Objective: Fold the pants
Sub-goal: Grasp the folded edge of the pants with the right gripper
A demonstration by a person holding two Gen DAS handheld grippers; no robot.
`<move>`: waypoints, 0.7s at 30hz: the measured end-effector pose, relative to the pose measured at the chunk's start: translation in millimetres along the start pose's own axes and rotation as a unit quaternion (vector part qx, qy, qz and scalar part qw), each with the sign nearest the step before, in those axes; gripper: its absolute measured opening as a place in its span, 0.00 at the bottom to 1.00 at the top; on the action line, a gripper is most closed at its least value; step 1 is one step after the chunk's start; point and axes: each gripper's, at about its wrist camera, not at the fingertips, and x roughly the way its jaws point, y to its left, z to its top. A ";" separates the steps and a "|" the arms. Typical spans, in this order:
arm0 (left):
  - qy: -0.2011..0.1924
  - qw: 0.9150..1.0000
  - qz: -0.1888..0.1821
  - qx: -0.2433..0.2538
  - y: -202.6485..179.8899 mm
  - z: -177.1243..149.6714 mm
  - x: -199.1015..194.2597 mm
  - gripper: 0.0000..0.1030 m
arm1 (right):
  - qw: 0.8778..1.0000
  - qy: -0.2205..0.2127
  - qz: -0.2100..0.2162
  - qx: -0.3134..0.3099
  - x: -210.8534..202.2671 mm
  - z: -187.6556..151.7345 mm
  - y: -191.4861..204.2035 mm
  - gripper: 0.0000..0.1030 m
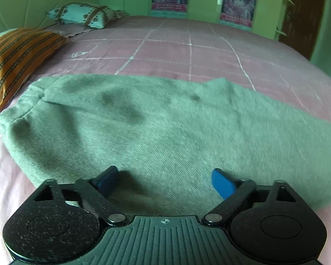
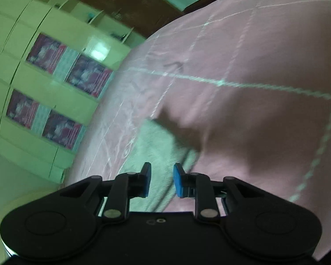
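Green pants [image 1: 143, 128], lying flat on the pink bedsheet [image 1: 209, 50] at its near edge: a soft, fuzzy, light cloth, likely limp and prone to sag, so best pinched at a hem or the gathered end toward the orange pillow [image 1: 17, 59]. Left gripper [image 1: 165, 183] hovers over the pants, jaws spread wide, nothing between them. Right gripper [image 2: 162, 182] points at the pants' far end, jaws narrowly parted and empty.

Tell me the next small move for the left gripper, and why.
Probably lower the left gripper onto the pants and close on the near edge. Its jaws stand wide with nothing pinched, and the cloth lies flat on the bed right beneath them.
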 end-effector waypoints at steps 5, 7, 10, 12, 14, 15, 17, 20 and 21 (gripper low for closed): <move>-0.004 1.000 0.007 0.009 -6.9 -1.5 4.6 0.99 | 0.999 0.027 -0.044 -0.003 24.2 -2.5 -2.9 0.00; -0.005 1.000 0.007 0.009 -6.7 -1.9 4.2 1.00 | 0.999 0.007 -0.040 -0.003 16.7 -7.1 -2.4 0.00; -0.010 1.000 0.005 0.011 -6.5 -5.5 3.2 1.00 | 0.999 -0.011 -0.031 -0.003 7.0 -14.5 -3.6 0.00; -0.011 1.000 0.004 0.012 -6.7 -6.9 2.4 1.00 | 1.000 -0.015 -0.021 0.007 -4.3 -12.1 -8.9 0.10; -0.013 1.000 0.004 0.012 -7.0 -7.8 2.3 1.00 | 1.000 -0.017 -0.017 0.009 -6.9 -7.2 -14.0 0.27; -0.013 1.000 0.005 0.013 -7.6 -8.2 2.4 1.00 | 1.000 -0.015 -0.020 0.013 -6.1 -5.2 -17.2 0.30; -0.013 1.000 0.008 0.010 -8.7 -7.5 1.2 1.00 | 1.000 -0.001 -0.016 0.022 0.5 -1.4 -23.9 0.29; -0.015 1.000 0.011 -0.004 -13.6 -5.2 -9.2 1.00 | 1.000 0.004 -0.014 -0.002 12.4 -0.2 -24.4 0.26; -0.022 1.000 0.009 -0.007 -15.9 -5.6 -14.2 1.00 | 1.000 0.007 -0.008 -0.012 12.4 -1.4 -22.5 0.26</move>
